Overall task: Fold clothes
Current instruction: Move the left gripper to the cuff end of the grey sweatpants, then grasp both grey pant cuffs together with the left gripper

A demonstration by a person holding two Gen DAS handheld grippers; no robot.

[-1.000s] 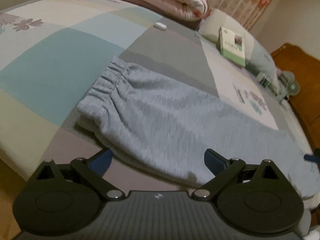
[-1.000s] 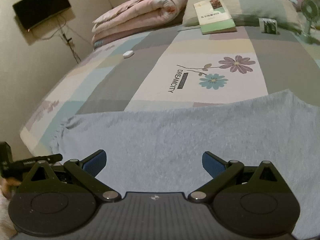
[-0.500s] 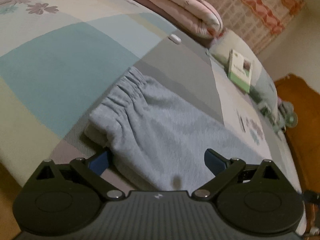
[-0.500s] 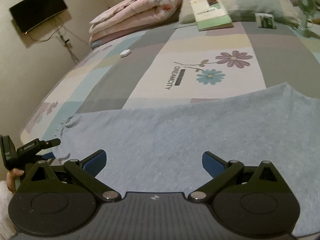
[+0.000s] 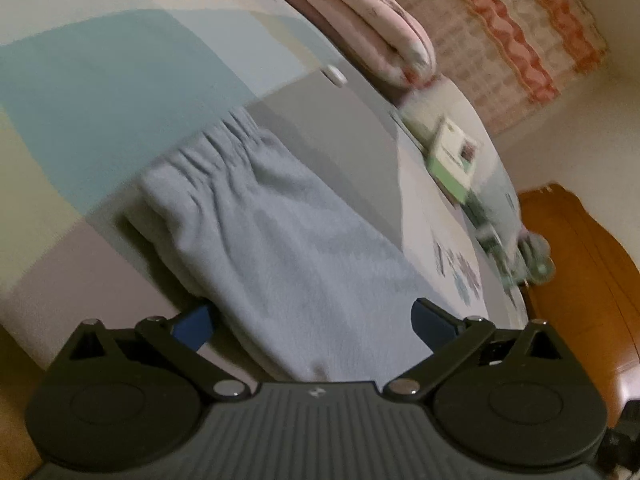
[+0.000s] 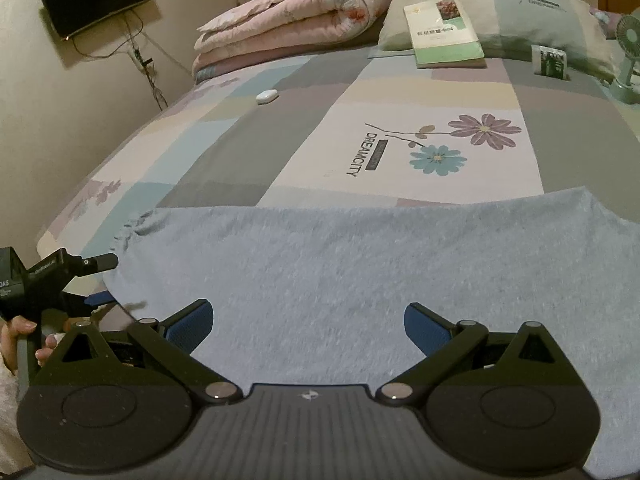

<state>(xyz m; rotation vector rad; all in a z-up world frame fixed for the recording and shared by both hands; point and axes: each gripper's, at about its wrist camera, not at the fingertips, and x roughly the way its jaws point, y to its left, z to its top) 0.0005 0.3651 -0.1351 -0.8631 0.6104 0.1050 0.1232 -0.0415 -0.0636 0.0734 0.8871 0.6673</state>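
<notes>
- Here the grey trousers (image 6: pixel 360 272) lie flat along the near edge of the bed (image 6: pixel 248 148), the long side running with that edge.
- The elastic cuff (image 5: pixel 208 148) of the trousers points to the left end of the bed, gathered in small folds; the cloth is in two layers there.
- The left gripper (image 5: pixel 312 320) is open, its jaws wide apart. The blue pad of one finger (image 5: pixel 192 324) is at the near border of the cloth, close to the cuff; the other is over the cloth. I cannot tell if they touch it.
- The right gripper (image 6: pixel 306 322) is open too, both blue pads above the middle of the trousers, and it holds nothing.
- In the right wrist view a hand (image 6: pixel 20 340) holds the left gripper at the left near corner of the bed.
- At the far edge there are a folded pink quilt (image 6: pixel 296 20) and a pillow (image 6: pixel 520 12) with a book (image 6: pixel 444 20) on it.
- A small white object (image 6: pixel 267 96) lies on the sheet near the quilt, well apart from the trousers.
- A small fan (image 6: pixel 628 60) stands at the far right corner.
</notes>
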